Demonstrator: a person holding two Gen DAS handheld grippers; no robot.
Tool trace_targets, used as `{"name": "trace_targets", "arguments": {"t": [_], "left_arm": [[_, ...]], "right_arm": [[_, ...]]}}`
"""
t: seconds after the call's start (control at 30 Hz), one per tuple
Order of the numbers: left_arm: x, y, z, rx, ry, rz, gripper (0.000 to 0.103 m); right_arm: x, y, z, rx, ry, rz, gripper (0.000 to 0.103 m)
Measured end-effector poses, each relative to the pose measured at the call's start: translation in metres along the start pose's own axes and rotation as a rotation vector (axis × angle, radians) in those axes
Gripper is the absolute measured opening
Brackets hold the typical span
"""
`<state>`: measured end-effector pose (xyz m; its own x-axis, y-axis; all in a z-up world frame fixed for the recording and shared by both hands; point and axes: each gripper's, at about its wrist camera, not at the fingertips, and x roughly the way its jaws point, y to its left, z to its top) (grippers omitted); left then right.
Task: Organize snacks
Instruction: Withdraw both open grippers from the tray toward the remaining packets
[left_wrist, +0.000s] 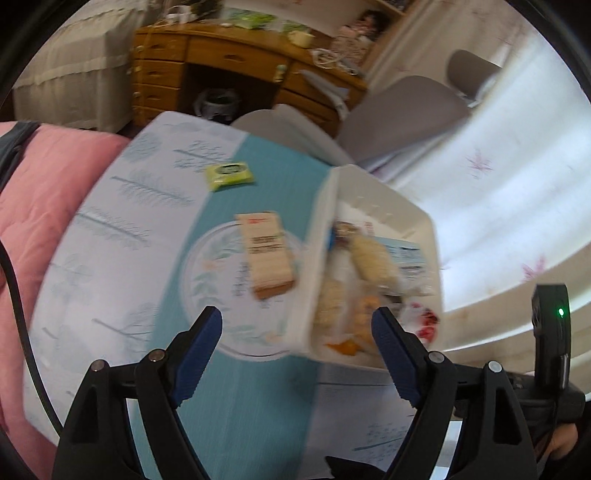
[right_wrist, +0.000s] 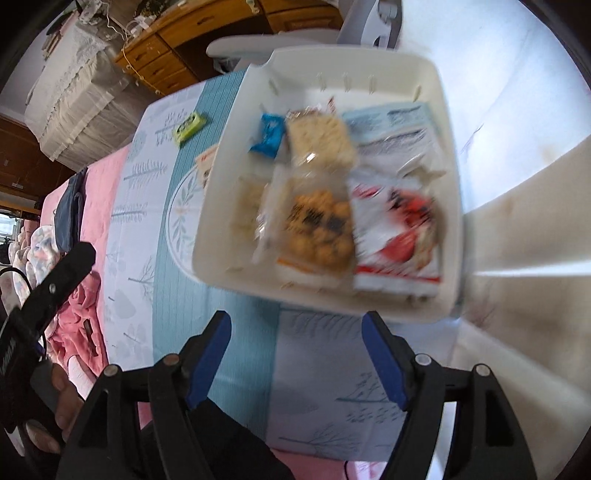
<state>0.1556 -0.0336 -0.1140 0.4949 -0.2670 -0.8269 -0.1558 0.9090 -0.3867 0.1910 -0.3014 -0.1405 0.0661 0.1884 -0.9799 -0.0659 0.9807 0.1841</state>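
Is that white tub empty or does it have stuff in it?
Not empty: the white tub holds several snack packets, covering most of its bottom.

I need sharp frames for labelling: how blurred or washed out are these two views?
Left wrist view: motion blur smears the beige packet and white bin; wall at right glares white. Right wrist view: the bin's snacks are smeared, the wall overexposed; the tongs stay sharp. Both bend at the edges.

A wooden desk with drawers (left_wrist: 207, 70) stands far beyond the tongs, a grey chair (left_wrist: 402, 110) to its right. A pink quilt (left_wrist: 48, 192) lies left of the tongs. A blue-and-white leaf-patterned cloth (left_wrist: 122, 229) spreads beneath them.
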Motion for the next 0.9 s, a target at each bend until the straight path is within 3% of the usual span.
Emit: {"name": "trace_targets", "arguments": {"t": [0.27, 0.4, 0.57, 0.9], "left_arm": [[-0.008, 0.063, 0.025, 0.061, 0.064, 0.097, 0.082], [-0.007, 0.082, 0.046, 0.174, 0.126, 0.142, 0.087], [0.009, 0.090, 0.071, 0.379, 0.195, 0.237, 0.087], [0.066, 0.082, 0.126, 0.628, 0.231, 0.288, 0.087]], "right_arm": [[0.035, 0.067, -0.015, 0.082, 0.071, 0.058, 0.074], [0.043, 0.106, -0.015, 0.101, 0.040, 0.042, 0.074], [0.048, 0.142, -0.008, 0.130, -0.093, -0.030, 0.074], [0.076, 0.168, 0.019, 0.232, -0.383, -0.195, 0.074]]}}
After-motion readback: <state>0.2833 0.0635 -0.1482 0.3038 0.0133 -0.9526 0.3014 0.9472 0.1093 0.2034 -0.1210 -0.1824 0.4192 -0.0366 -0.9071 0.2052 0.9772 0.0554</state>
